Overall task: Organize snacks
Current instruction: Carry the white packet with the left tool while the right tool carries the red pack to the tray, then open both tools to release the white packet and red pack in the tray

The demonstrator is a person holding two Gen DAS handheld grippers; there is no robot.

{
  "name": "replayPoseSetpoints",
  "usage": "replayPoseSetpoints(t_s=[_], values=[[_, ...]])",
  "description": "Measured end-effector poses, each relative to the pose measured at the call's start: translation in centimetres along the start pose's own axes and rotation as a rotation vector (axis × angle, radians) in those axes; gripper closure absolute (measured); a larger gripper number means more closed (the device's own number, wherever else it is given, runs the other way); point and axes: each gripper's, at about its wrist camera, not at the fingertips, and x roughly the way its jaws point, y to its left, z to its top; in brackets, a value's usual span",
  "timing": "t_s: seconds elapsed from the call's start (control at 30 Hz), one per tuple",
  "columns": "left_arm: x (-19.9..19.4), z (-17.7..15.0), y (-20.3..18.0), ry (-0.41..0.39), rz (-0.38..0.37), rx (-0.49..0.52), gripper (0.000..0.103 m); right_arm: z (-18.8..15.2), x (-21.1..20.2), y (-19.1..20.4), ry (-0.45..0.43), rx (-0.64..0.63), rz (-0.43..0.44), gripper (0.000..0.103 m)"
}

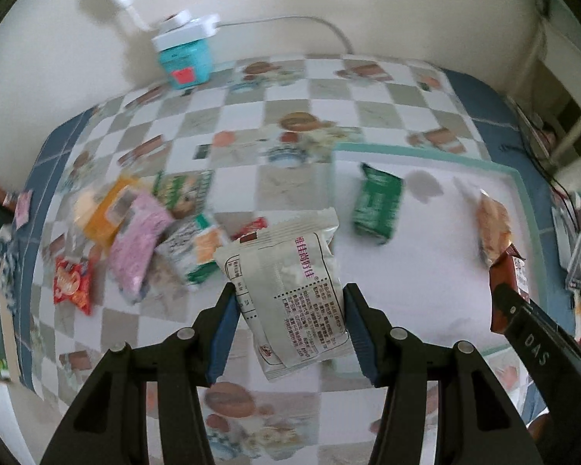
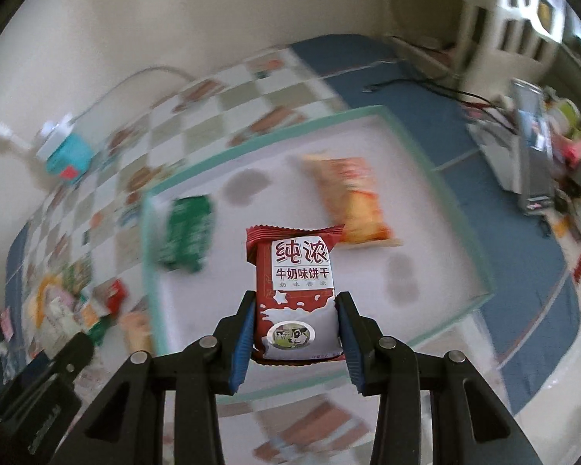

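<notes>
**A:** What sits closest to the lens?

**B:** In the left wrist view, the left gripper (image 1: pixel 290 302), its blue pads clenched on a pale grey snack packet (image 1: pixel 286 290) that hangs tilted between them, above the near edge of a white tray (image 1: pixel 426 271) with a mint-green rim. In the right wrist view, the right gripper (image 2: pixel 296 310) grasps an upright red milk-biscuit packet (image 2: pixel 296 290) by its sides, held over the same tray (image 2: pixel 275 135).

**B:** Beyond the left claw and to its right, a green packet (image 1: pixel 377 205) lies in the tray. Farther right lies an orange packet (image 1: pixel 494 228). Left of that claw, a loose pile of snacks (image 1: pixel 143 224) covers the checked tablecloth (image 1: pixel 290 89). The background is motion-blurred, so I cannot read those wrappers.

**A:** How far along is the sorting?

**B:** My judgement: part way. Two packets rest in the tray, two are in the air, several remain in the pile.

**A:** What could go wrong?

**B:** The grey packet is gripped askew and low, so a quick swing could let the slippery wrapper slide out short of the rim. The two claws are close together, the right one showing at the left camera's edge, so releasing at once could make them collide or stack one packet on another. A tight squeeze could also crush the biscuits.
</notes>
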Motion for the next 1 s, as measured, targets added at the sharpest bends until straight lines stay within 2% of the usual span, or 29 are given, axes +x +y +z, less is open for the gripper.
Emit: replayPoseSetpoints(t_s=[0.23,0.37,0.53,0.6,1.0], values=[[0.8,0.2,-4.1,0.004,-0.04,0.064,0.048,1.2,0.9,-5.2,0.005,0.094,-0.074,0.06],[1.6,0.3,-5.8,0.019,-0.073,0.083,0.048,1.4,1.4,-6.9,0.012,0.118,-0.09,0.06],[3.1,0.3,-6.9,0.042,-0.078,0.091,0.048,1.7,2.6,-8.7,0.031,0.142,-0.113,0.06],[3.6,0.3,-7.2,0.046,-0.08,0.095,0.048,1.6,3.2,-8.9,0.046,0.149,-0.092,0.06],[6.1,0.1,-6.8,0.107,-0.094,0.074,0.047,1.2,5.6,-7.3,0.107,0.105,-0.099,0.059]])
